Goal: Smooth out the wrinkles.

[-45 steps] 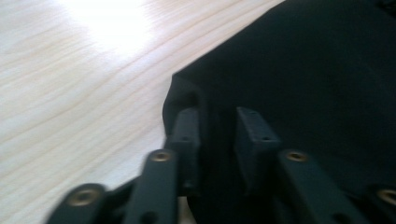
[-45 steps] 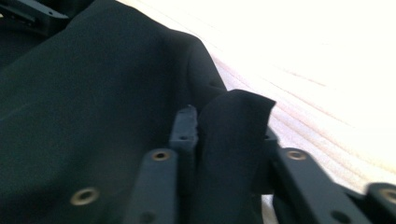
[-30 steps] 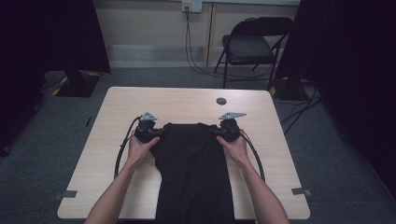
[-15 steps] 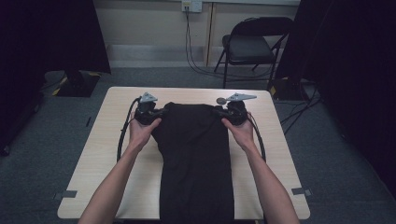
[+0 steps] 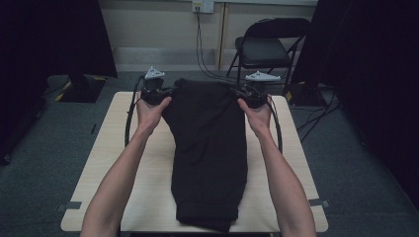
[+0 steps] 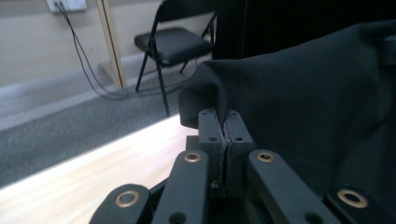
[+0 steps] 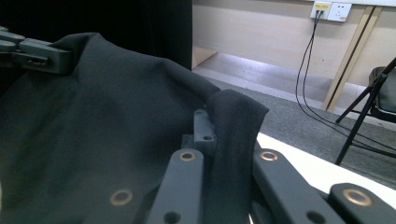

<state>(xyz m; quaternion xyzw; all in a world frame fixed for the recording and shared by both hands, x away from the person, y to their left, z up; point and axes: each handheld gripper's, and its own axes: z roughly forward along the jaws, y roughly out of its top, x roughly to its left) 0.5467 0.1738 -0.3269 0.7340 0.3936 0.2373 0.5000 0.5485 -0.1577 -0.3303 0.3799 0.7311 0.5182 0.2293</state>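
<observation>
A black garment (image 5: 210,143) lies lengthwise down the middle of the pale wooden table (image 5: 123,163), its far end raised. My left gripper (image 5: 165,93) holds its far left corner, and my right gripper (image 5: 242,94) holds its far right corner. In the left gripper view the jaws (image 6: 225,119) are shut on a fold of the black cloth (image 6: 317,93). In the right gripper view the cloth (image 7: 93,116) drapes over the shut jaws of my right gripper (image 7: 212,121), and the left gripper (image 7: 42,56) shows at the upper left. The near hem rests by the table's front edge.
A black folding chair (image 5: 269,47) stands behind the table's far right. Cables hang from a wall socket (image 5: 202,6) to the floor. Dark curtains (image 5: 49,34) flank both sides. Bare tabletop lies left and right of the garment.
Both grippers have moved away from the person toward the far edge and risen, drawing the garment's top end with them. The cloth now lies longer and straighter along the table.
</observation>
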